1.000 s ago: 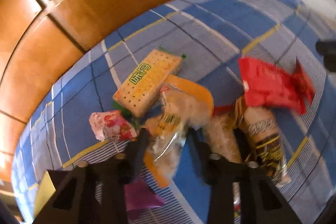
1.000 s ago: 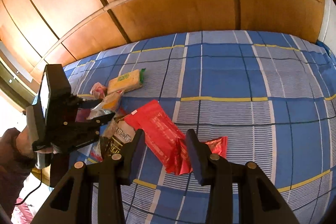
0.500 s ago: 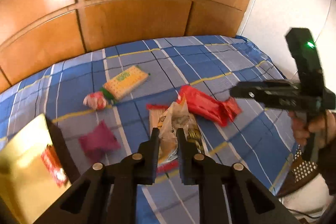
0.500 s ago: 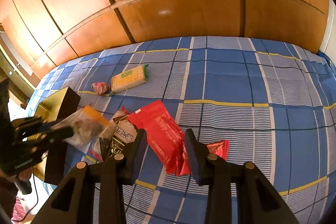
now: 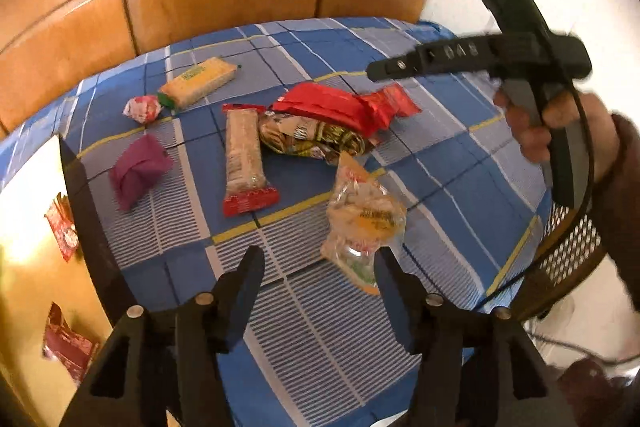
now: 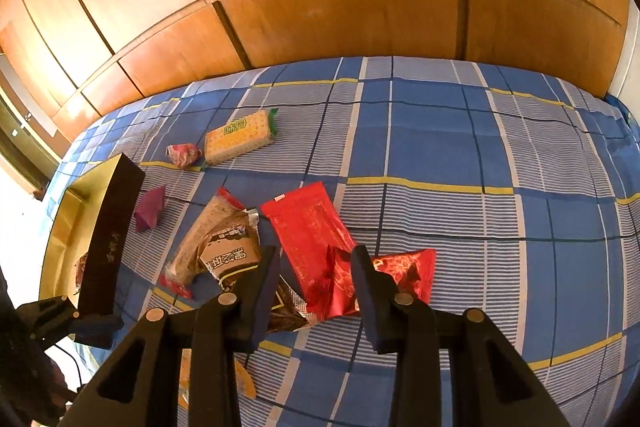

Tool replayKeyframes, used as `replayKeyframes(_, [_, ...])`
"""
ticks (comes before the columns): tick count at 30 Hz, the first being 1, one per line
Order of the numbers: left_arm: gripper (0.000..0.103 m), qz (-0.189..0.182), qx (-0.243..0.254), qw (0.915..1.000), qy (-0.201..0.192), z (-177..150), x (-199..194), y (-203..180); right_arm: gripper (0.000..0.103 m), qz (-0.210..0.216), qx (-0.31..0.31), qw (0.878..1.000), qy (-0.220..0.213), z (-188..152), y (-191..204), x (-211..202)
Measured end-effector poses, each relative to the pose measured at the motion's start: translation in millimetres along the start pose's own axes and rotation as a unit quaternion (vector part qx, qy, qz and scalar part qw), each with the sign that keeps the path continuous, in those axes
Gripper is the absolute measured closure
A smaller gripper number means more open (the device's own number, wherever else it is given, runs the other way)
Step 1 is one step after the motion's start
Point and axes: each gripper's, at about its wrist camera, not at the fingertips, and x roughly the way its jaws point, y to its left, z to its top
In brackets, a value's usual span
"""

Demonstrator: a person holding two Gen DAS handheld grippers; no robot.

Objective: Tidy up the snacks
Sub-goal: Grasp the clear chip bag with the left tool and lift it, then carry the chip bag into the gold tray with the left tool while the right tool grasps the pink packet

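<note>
Beside right finger, clear snack bag

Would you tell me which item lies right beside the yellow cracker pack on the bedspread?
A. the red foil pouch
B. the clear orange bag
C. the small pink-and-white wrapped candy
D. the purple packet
C: the candy sits at the green end of the cracker pack; the purple packet lies nearer the box.
</note>
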Motion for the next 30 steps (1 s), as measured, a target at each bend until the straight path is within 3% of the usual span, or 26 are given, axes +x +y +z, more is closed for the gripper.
replayKeyframes(10, [0.038, -0.017, 0.041, 0.9987, 0.025, 15.2, 28.7, -28.7, 0.065, 0.005, 0.004, 1.000, -0.004, 1.3, -0.2, -4.3])
replayKeyframes(14, [0.028, -0.013, 0.086, 0.9952, 0.045, 26.3, 46.4, -46.4, 0.065, 0.004, 0.000, 1.000, -0.002, 1.3, 1.5, -3.7])
replayKeyframes(16, [0.033, 0.010, 0.106, 0.9926, 0.060, 26.8, 59.2, -50.3, 0.065, 0.003, -0.001, 1.000, -0.003, 1.2, 1.5, -4.0])
replayKeyframes(17, [0.043, 0.016, 0.109, 0.9915, 0.069, 25.2, 64.5, -49.8, 0.065, 0.001, -0.002, 1.000, -0.004, 1.4, 1.3, -3.9])
replayKeyframes(21, [0.060, 0.008, 0.067, 0.9964, 0.051, 14.1, 56.8, -35.2, 0.065, -0.001, -0.009, 1.000, -0.006, 1.5, 2.6, -3.2])
replayKeyframes(30, [0.061, -0.006, -0.048, 0.9986, -0.021, -22.2, -9.6, 9.6, 0.068, 0.051, -0.056, 0.997, 0.020, -9.9, 34.3, 13.5])
